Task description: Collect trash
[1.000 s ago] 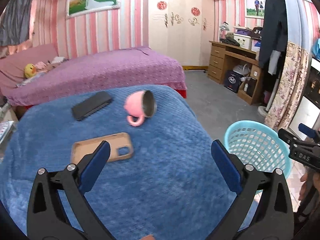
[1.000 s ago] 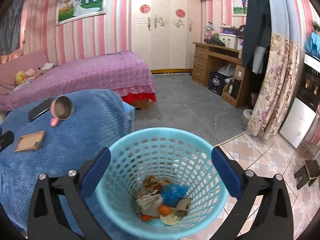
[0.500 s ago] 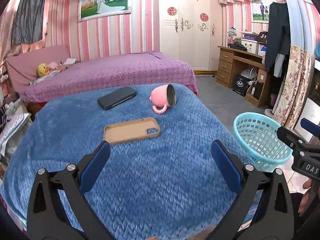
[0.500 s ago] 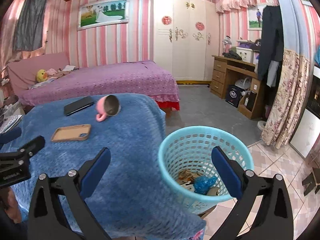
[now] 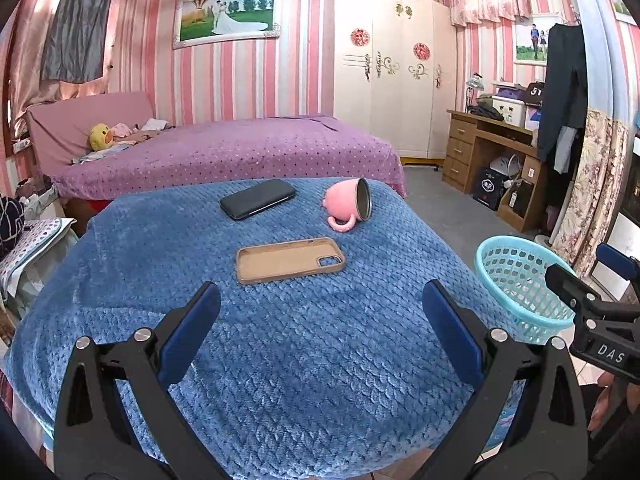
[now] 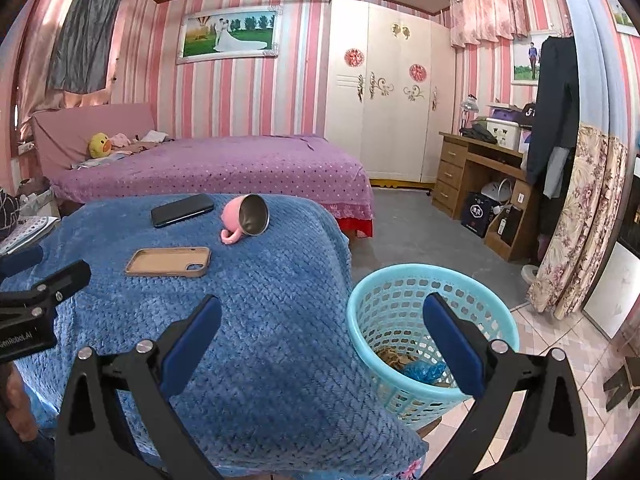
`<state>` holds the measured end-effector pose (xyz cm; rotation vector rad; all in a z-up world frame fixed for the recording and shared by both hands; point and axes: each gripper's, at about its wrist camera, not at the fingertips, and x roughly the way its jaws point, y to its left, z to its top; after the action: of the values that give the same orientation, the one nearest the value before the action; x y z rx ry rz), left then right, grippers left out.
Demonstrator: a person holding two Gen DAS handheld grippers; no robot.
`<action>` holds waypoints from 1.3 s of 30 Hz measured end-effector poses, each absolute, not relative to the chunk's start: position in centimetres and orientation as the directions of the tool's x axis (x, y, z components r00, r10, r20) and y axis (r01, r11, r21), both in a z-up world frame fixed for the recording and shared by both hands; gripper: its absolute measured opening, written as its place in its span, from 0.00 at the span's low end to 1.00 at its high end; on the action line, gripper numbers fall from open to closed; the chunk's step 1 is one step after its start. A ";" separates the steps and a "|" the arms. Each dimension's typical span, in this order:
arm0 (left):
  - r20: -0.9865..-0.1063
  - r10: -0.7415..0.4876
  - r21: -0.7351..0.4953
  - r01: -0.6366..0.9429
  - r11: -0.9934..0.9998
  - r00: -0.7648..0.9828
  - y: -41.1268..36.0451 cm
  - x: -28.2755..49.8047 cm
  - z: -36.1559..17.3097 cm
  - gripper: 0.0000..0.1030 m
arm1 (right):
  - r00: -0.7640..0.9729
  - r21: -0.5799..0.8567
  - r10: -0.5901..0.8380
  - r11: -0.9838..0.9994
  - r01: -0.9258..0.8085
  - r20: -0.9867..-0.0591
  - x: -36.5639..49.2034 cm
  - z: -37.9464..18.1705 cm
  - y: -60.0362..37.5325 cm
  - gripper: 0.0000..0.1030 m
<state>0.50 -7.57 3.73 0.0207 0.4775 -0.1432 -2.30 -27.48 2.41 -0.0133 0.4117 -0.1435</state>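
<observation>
Pink-striped walls and a purple bed (image 5: 224, 152) stood behind the table, which was draped in a blue blanket (image 5: 280, 340). We held our left gripper (image 5: 320, 328) over the blanket's near edge with its jaws spread wide and nothing between them. Our right gripper (image 6: 322, 330) hung at the blanket's right edge, its jaws likewise wide apart and empty, one finger over the cloth and the other over the teal basket (image 6: 496, 316). Beyond the left gripper a tan phone case (image 5: 290, 260) lay flat near the blanket's middle. Toward the far edge lay a black phone (image 5: 258, 199) and, right of it, a pink mug (image 5: 348, 206) tipped on its side. Beside the table's right edge stood the basket, and the trash (image 6: 412, 364) lay in its bottom
</observation>
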 end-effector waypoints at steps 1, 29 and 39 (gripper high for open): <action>-0.460 -0.131 -0.017 0.139 0.990 0.878 -7.4 0.5 3.7 0.95 | 0.908 -0.047 -0.140 0.990 0.133 -0.396 -2.3 2.5 -27.3 0.96; -0.432 -0.121 0.004 0.137 0.991 0.894 -7.3 0.1 3.8 0.95 | 0.915 -0.052 -0.156 0.988 0.147 -0.372 -2.3 2.5 -27.2 0.96; -0.428 -0.120 0.007 0.136 0.991 0.896 -7.4 0.1 3.9 0.95 | 0.914 -0.048 -0.159 0.987 0.152 -0.374 -2.2 2.2 -27.5 0.96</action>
<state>0.11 -7.35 3.91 0.0375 0.4407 -0.1327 -2.21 -27.50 2.22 -0.0182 0.3865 -0.1606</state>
